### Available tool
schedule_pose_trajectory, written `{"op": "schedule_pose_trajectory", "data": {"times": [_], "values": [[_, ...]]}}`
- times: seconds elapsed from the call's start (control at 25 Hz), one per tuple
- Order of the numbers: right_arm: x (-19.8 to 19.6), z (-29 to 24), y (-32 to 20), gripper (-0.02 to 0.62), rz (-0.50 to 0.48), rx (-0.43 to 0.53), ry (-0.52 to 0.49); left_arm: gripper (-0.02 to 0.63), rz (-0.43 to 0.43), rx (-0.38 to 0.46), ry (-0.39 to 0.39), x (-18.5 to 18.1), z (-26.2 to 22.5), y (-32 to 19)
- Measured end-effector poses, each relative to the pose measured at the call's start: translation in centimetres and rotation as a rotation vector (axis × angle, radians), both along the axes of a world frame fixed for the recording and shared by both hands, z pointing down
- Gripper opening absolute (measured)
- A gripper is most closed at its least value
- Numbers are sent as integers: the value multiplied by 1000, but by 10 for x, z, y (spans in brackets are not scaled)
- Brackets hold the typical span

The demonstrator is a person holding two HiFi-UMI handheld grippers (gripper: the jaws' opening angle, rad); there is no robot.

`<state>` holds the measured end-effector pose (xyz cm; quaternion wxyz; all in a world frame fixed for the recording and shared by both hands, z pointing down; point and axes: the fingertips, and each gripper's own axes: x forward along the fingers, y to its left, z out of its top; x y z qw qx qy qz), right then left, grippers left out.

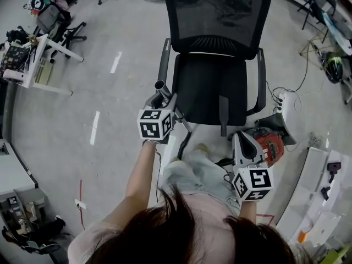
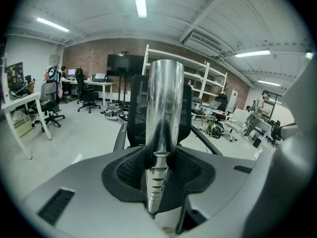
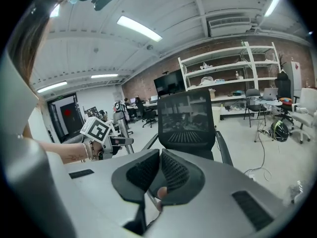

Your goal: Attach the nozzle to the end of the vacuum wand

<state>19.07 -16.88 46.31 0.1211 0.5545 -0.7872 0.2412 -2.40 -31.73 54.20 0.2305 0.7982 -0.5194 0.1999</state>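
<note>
The left hand-held gripper (image 1: 164, 102) is clamped on the shiny silver metal vacuum wand (image 2: 163, 103). The tube stands up between the ribbed pads, its open end raised toward the black mesh office chair (image 1: 212, 87). The right hand-held gripper (image 3: 157, 175) has its jaws pressed together with no nozzle in them. It sits low by the person's right side, just beside the red vacuum body (image 1: 270, 146).

No view shows the nozzle for certain. Two small dark pieces (image 1: 332, 169) on the white tabletop (image 1: 308, 175) at the far right may be attachments.

The likeliest trouble is the polished round tube turning or sliding in the pads when a nozzle is pushed onto its end, since the push runs along the tube. A nozzle brought in at an angle would probably jam against the rim and not seat. The raised end could also knock the chair's armrest, which is near.

To the left the grey floor (image 1: 110, 92) is open. To the right are the vacuum body, the cables (image 1: 286, 92) and the tabletop edge, so there is less room to swing.
</note>
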Motion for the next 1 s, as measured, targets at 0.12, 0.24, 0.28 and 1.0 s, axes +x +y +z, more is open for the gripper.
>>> {"op": "schedule_pose_trajectory", "data": {"times": [0.12, 0.24, 0.28, 1.0], "values": [[3, 15, -1, 28, 3, -36, -21, 160, 0, 0, 0, -1, 0, -1], [7, 36, -1, 28, 2, -96, -56, 160, -4, -4, 0, -1, 2, -1], [10, 44, -1, 28, 7, -114, -68, 160, -4, -3, 0, 0, 2, -2], [28, 158, 1, 35, 10, -271, -84, 160, -9, 31, 15, 0, 10, -3]]}}
